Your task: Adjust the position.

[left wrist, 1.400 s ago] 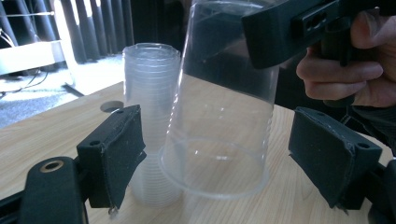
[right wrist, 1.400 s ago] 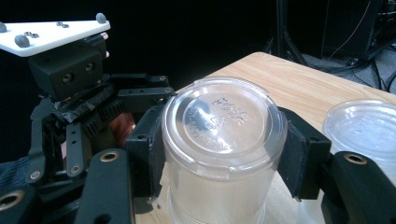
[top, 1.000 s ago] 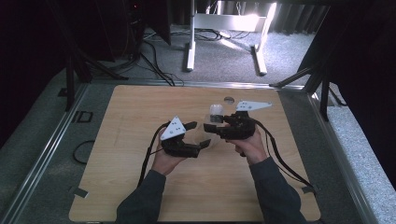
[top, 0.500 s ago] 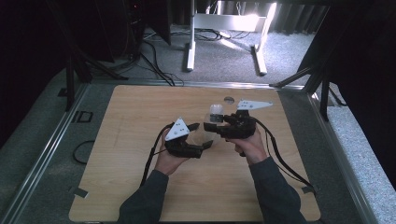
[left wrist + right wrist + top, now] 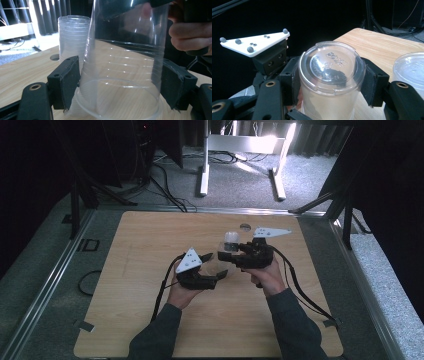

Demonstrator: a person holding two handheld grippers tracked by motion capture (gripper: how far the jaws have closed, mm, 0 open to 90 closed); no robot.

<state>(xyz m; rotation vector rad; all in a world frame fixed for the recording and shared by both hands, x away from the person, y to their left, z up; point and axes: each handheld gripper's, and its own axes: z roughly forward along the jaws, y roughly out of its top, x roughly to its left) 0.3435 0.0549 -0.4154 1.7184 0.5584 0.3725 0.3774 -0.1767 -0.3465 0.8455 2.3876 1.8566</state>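
Note:
A clear plastic cup (image 5: 122, 65) stands upside down, wide rim low. My right gripper (image 5: 332, 82) is shut on the cup (image 5: 332, 65) near its closed base. In the left gripper view, my left gripper (image 5: 120, 85) is open, its pads close beside the cup's lower wall on both sides. A stack of clear cups (image 5: 72, 35) stands just behind. In the high view, the left gripper (image 5: 216, 264) and right gripper (image 5: 231, 256) meet at mid-table, with the stack (image 5: 231, 239) right behind them.
The wooden table (image 5: 150, 245) has a small round hole (image 5: 244, 226) behind the stack. A metal frame (image 5: 55, 270) borders the table, and cables trail from both grippers toward the person. A white stand (image 5: 205, 165) is on the floor beyond.
My left gripper has moved right, and its jaws now stand around the cup that the right gripper holds. The right gripper has barely moved.

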